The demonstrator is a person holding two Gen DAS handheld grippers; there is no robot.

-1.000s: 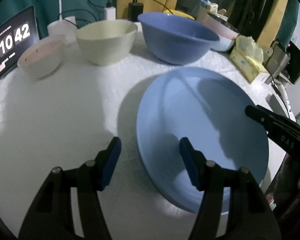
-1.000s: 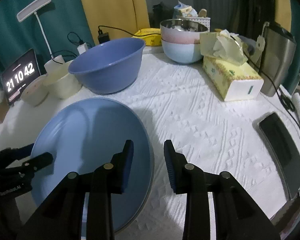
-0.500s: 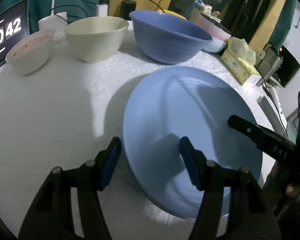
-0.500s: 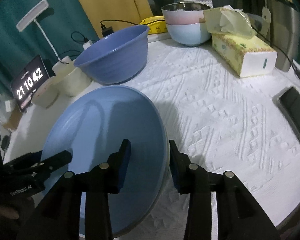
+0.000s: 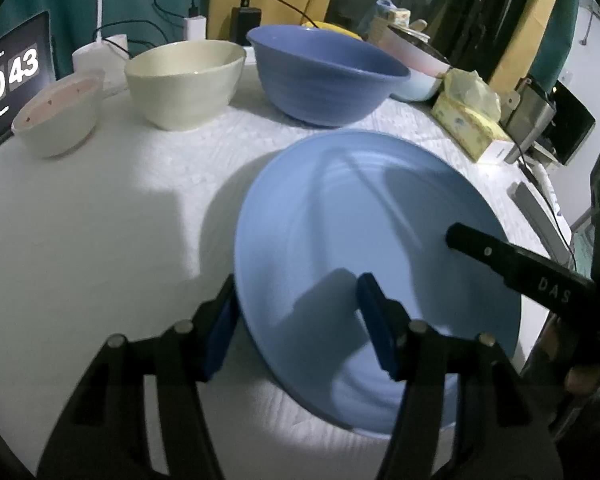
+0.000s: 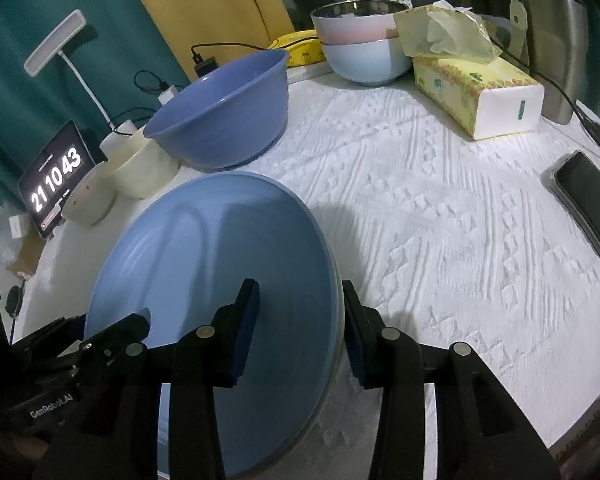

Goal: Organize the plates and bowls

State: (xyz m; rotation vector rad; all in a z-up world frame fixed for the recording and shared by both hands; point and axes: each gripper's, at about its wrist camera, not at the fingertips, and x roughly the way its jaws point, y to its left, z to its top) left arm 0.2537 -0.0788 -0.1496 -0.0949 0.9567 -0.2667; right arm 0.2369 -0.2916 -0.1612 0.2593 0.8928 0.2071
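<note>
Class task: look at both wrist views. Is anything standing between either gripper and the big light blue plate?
Nothing visible. The left gripper straddles one side of the plate's rim and the right gripper, jaws opening, straddles the opposite side; the jaws hold only the rim.

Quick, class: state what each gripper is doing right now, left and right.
Left gripper: open, closing, astride the rim of the blue plate, not pressing it.
Right gripper: open, opening, astride the plate's opposite rim.

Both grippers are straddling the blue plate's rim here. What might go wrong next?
The left hand-held gripper and right hand-held gripper each straddle the blue plate rim loosely; the left's jaws are closing, the right's opening, so an uneven lift may tip it. Sliding it forward could knock the blue bowl.
</note>
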